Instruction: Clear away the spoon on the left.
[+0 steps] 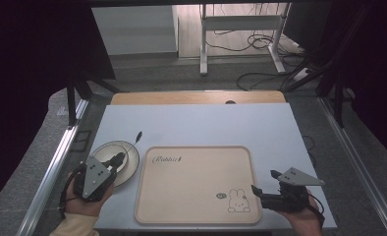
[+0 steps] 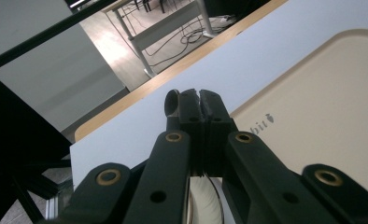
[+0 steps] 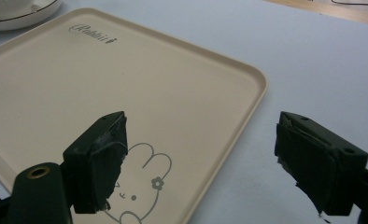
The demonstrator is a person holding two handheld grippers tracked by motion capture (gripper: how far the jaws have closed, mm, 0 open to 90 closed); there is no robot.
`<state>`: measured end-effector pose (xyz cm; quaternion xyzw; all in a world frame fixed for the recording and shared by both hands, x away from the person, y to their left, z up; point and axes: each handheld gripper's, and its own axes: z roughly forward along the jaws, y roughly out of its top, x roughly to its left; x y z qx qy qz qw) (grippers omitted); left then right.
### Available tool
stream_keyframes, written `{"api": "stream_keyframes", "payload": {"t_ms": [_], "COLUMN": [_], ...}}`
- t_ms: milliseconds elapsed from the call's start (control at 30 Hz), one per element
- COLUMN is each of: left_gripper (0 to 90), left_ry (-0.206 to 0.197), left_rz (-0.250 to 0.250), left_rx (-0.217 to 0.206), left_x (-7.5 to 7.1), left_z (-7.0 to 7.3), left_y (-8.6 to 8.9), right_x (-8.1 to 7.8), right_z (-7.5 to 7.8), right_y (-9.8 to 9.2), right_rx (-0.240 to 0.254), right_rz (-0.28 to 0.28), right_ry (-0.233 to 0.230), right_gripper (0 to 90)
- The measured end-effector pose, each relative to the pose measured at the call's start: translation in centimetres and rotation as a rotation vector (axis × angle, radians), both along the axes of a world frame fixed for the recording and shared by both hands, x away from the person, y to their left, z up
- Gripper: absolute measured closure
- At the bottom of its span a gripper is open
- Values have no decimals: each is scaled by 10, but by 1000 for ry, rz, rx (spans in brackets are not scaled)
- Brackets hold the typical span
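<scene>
Plate (image 1: 126,156), just left of the tray (image 1: 196,216), is being pinched at its near rim by the closed left gripper (image 1: 117,160); lifting level is advised while the right gripper (image 1: 263,183) is waiting wide open.

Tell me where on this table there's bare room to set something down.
The beige rectangular rabbit-print tray is bare inside. The pale blue tabletop is open between the tray's far rim and the wooden strip. It's crowded at the left, where the left hand-held gripper sits shut over the white round dark-rimmed plate. The right hand-held gripper, open, straddles the tray's near right rim.
</scene>
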<state>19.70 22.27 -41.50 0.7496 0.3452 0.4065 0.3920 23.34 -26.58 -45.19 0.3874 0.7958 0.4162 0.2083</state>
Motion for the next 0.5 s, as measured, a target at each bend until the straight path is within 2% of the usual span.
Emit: {"api": "stream_keyframes", "payload": {"t_ms": [367,500], "left_gripper": [899,899], "left_ry": [0,4], "left_rz": [-23,-48], "left_rx": [-5,-11], "left_x": [6,8], "left_z": [1,2], "left_y": [-11,-17], "right_x": [0,0], "right_z": [0,0], "right_y": [-1,0], "right_rx": [-2,-3], "right_rz": [-1,1], "right_ry": [1,0], "right_gripper": [171,171]}}
